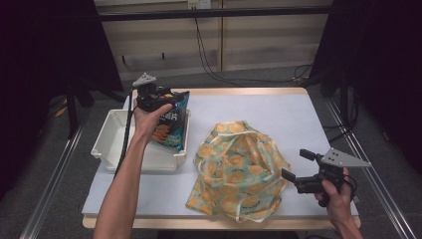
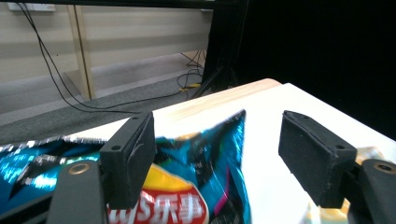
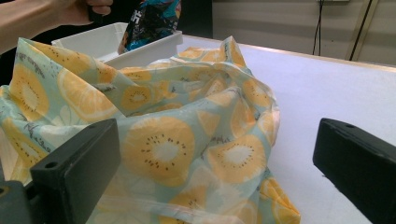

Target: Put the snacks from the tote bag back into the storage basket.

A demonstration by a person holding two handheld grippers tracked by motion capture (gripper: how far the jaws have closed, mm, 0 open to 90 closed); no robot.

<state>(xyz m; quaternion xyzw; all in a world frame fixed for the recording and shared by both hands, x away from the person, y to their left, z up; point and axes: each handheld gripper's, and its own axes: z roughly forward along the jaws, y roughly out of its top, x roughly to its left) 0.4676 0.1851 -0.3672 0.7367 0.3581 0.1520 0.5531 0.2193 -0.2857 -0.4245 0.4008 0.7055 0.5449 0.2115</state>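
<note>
Two grippers are at work around a white tray (image 1: 112, 130) that sits toward the left side of the table (image 1: 298, 114). Over the tray's right wall the left gripper (image 1: 171, 99) hovers at the top of a blue chip bag (image 1: 171, 124), which stands upright and leaning in the tray's right end. From the left gripper view its jaws stand well apart: the bag (image 2: 196, 172) lies between and below them, the left pad close against the foil, the right pad clear of it, so nothing is clamped. Just right of the tray, a crumpled cloth bag (image 1: 239, 169) printed with orange fruit slices lies in a heap on the table, its edge close to the tray's right wall. Farther right of the tray, beyond the cloth, the right gripper (image 1: 295, 168) is held at the table's right front, jaws spread wide and pointed back toward the cloth. In the right gripper view the cloth bag (image 3: 177, 140) lies just ahead of those jaws, neither pad pressing on it, with the tray (image 3: 140, 51) and chip bag (image 3: 152, 21) behind
</note>
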